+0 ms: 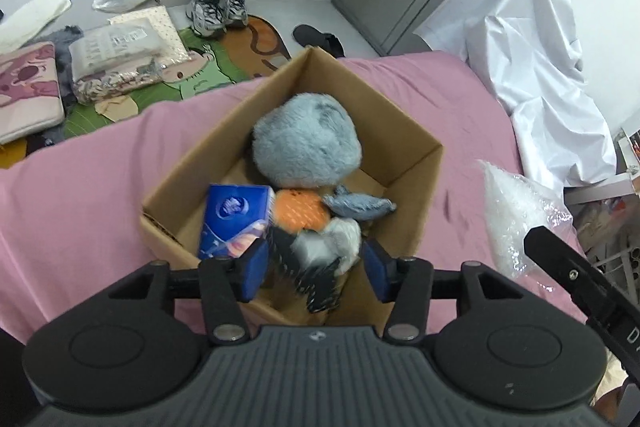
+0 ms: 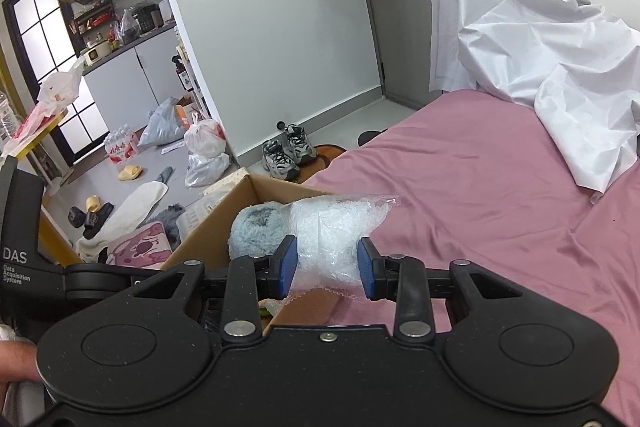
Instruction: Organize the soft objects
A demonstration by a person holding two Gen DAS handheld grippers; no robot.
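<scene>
Left hand-held gripper [image 1: 316, 269] hangs over the box [image 1: 416, 163], jaws parted, pads clear of the black-and-white item [image 1: 316, 267] lying between them, so it grips nothing. Right hand-held gripper [image 2: 328, 267] is clamped on the bag [image 2: 332, 231] of clear pellets, centre frame, just beside the box rim.

Big to small: the pink bed [image 2: 480, 207] carries the box; inside sit a grey plush [image 1: 306, 143], a blue pack [image 1: 236, 219], an orange toy [image 1: 298, 213] and a little grey fish [image 1: 358, 207].

Risk, I'd say: the bag is slippery and saggy, so it could slide out of the pinch or snag the rim, and the box looks nearly full.

Left view shows the box's contents; right view shows the grip on the bag, plus the kitchen at upper left.
</scene>
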